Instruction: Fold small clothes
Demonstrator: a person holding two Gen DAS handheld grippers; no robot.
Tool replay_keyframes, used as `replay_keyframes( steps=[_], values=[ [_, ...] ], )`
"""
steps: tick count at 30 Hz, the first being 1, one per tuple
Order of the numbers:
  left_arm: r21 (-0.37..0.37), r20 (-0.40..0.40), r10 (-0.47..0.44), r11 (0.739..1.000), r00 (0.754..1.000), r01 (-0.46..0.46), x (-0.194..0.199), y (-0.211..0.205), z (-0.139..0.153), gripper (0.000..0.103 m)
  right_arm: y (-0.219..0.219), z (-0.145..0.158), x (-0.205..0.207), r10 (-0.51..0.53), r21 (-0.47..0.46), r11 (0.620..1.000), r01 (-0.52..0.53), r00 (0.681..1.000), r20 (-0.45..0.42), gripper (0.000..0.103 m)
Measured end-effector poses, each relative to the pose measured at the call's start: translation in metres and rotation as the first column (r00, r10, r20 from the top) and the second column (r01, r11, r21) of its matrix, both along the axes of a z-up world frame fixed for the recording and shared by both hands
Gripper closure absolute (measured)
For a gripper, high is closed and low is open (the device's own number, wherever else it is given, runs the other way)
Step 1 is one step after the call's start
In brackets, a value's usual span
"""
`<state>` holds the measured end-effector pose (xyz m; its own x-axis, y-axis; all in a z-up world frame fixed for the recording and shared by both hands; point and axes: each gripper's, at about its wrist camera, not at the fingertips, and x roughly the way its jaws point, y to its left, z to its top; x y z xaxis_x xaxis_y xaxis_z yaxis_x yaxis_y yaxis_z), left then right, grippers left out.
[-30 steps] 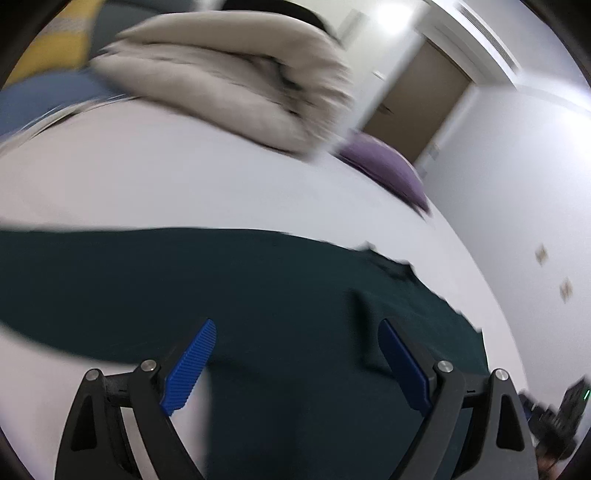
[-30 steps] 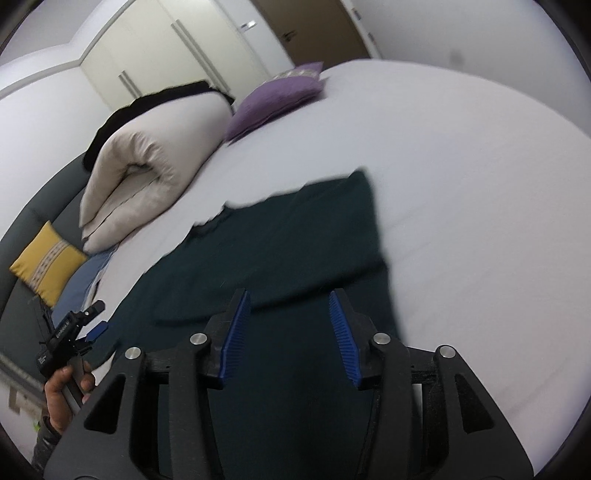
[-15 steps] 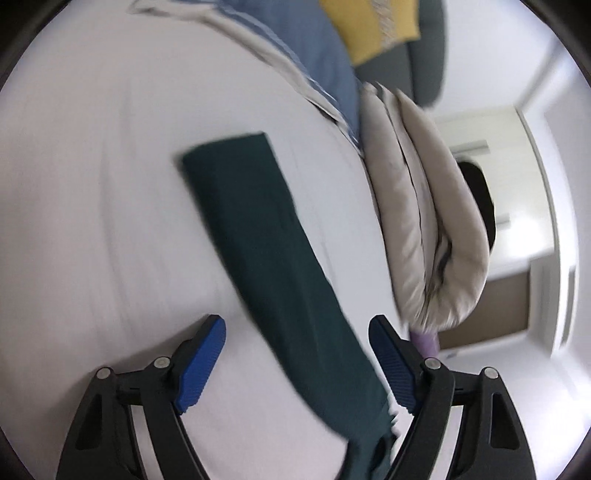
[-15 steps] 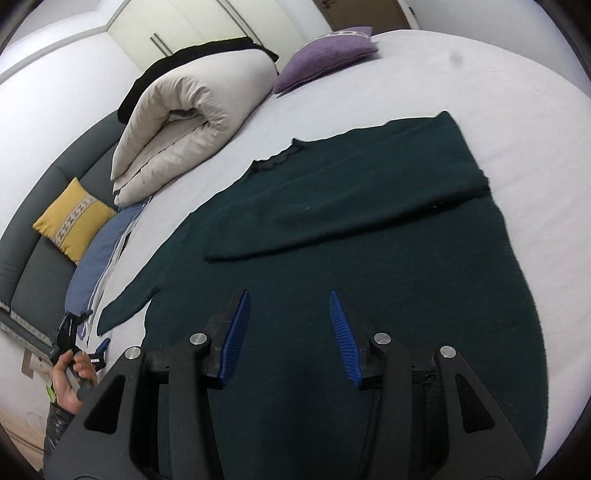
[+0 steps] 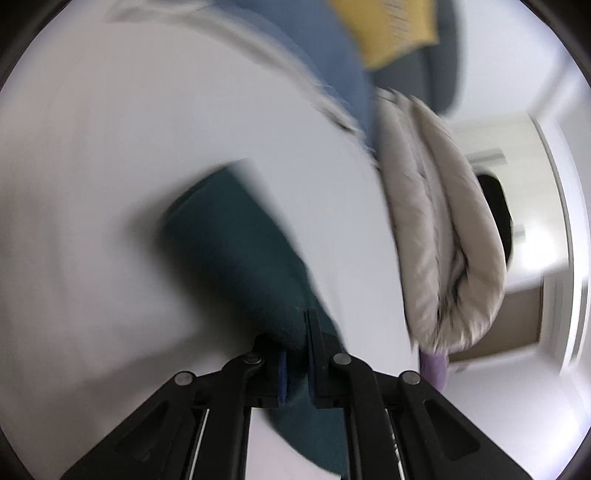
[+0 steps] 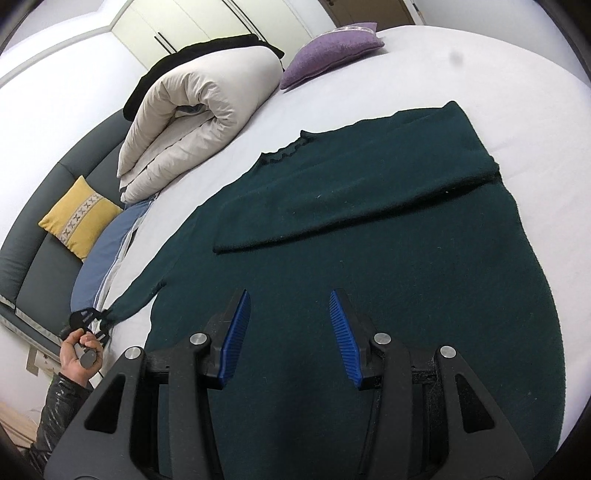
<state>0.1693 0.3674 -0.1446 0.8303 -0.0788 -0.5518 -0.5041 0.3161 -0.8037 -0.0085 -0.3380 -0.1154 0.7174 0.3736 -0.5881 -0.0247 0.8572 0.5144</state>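
Observation:
A dark green sweater lies flat on the white bed. One sleeve is folded across its chest. The other sleeve stretches out to the side. My left gripper is shut on that sleeve partway along it; the view is blurred. It also shows far left in the right wrist view, held by a hand at the sleeve's cuff end. My right gripper is open and empty, hovering over the sweater's lower body.
A rolled beige duvet, a purple pillow, a blue pillow and a yellow cushion lie along the bed's head side by a dark grey headboard. Wardrobe doors stand behind.
My left gripper swung over to the outstretched sleeve and closed on it. My right gripper drew back over the sweater and stayed open.

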Motion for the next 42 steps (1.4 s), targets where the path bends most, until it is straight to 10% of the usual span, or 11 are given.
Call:
replay_keyframes(
  steps=[3, 5, 8, 12, 15, 17, 23, 26, 30, 37, 42],
  values=[
    [0.182, 0.013, -0.156, 0.972, 0.988, 0.151, 0.028, -0.054, 0.045, 0.095, -0.007, -0.002, 0.000, -0.014, 0.022, 1.000, 0.014, 1.000, 0.004, 0.060],
    [0.328, -0.002, -0.295, 0.902, 0.955, 0.279, 0.047, -0.110, 0.074, 0.095, -0.012, -0.003, -0.001, -0.024, 0.029, 0.999, 0.024, 1.000, 0.012, 0.060],
    [0.556, -0.081, -0.486, 0.703, 0.870, 0.444, 0.063, -0.216, 0.105, 0.095, -0.025, -0.004, -0.006, -0.046, 0.041, 0.998, 0.046, 0.999, 0.020, 0.060],
    [0.734, -0.247, -0.665, 0.347, 0.705, 0.584, 0.060, -0.368, 0.095, 0.095, -0.047, -0.010, -0.009, -0.086, 0.061, 0.994, 0.085, 0.996, 0.016, 0.060],
    [0.748, -0.379, -0.692, 0.161, 0.614, 0.644, 0.053, -0.436, 0.056, 0.094, -0.061, -0.015, -0.008, -0.108, 0.078, 0.991, 0.108, 0.994, 0.001, 0.059],
    [0.732, -0.430, -0.687, 0.115, 0.586, 0.672, 0.051, -0.453, 0.037, 0.089, -0.067, -0.017, -0.005, -0.111, 0.081, 0.990, 0.112, 0.994, -0.011, 0.059],
    [0.766, -0.465, -0.658, 0.035, 0.592, 0.642, 0.032, -0.451, 0.036, 0.035, -0.064, -0.022, 0.017, -0.097, 0.110, 0.989, 0.100, 0.995, -0.036, 0.035],
    [0.783, -0.454, -0.667, 0.019, 0.592, 0.622, 0.020, -0.440, 0.044, 0.029, -0.044, -0.019, 0.046, -0.029, 0.136, 0.990, 0.034, 0.999, -0.040, 0.035],
    [0.753, -0.427, -0.687, 0.090, 0.588, 0.652, 0.019, -0.411, 0.042, 0.029, -0.015, -0.009, 0.081, 0.055, 0.141, 0.989, -0.050, 0.998, -0.030, 0.035],
    [0.674, -0.352, -0.663, 0.311, 0.661, 0.670, 0.018, -0.348, 0.032, 0.029, 0.025, -0.022, 0.142, 0.085, 0.116, 0.991, -0.070, 0.988, -0.126, 0.035],
    [0.627, -0.318, -0.661, 0.392, 0.680, 0.674, 0.020, -0.326, 0.022, 0.031, 0.063, -0.037, 0.171, 0.087, -0.035, 0.995, -0.095, 0.977, -0.195, 0.071]
  ],
)
